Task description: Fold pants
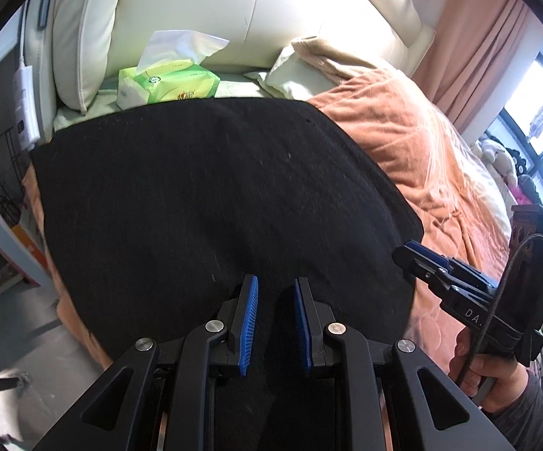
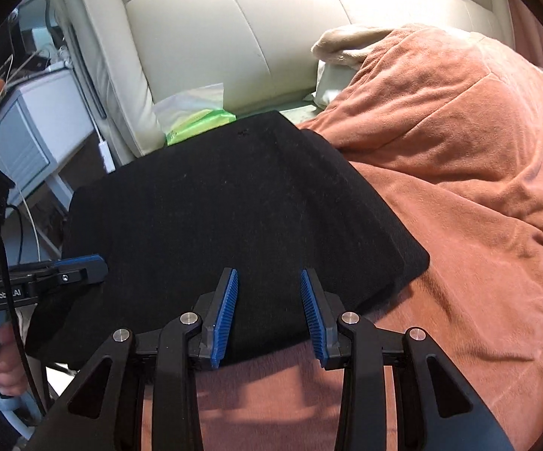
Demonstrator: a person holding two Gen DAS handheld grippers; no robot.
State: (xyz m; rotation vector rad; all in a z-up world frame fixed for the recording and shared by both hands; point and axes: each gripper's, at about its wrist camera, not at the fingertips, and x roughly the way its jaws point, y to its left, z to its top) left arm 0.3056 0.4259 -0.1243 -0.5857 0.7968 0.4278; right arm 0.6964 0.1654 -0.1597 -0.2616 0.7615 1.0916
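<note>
The black pants (image 1: 211, 195) lie flat on the bed as a broad folded slab, also in the right wrist view (image 2: 233, 203). My left gripper (image 1: 276, 285) is open and empty, its blue pads just above the near part of the pants. My right gripper (image 2: 269, 276) is open and empty, hovering over the near edge of the pants. The right gripper also shows in the left wrist view (image 1: 408, 253) beside the pants' right corner. The left gripper shows in the right wrist view (image 2: 94, 265) at the pants' left edge.
An orange blanket (image 2: 459, 188) covers the bed to the right and under the pants. A green tissue pack (image 1: 170, 82) sits behind the pants against the cream headboard (image 1: 233, 11). A pillow (image 1: 294, 71) lies at the back. A bedside cabinet (image 2: 27, 139) stands left.
</note>
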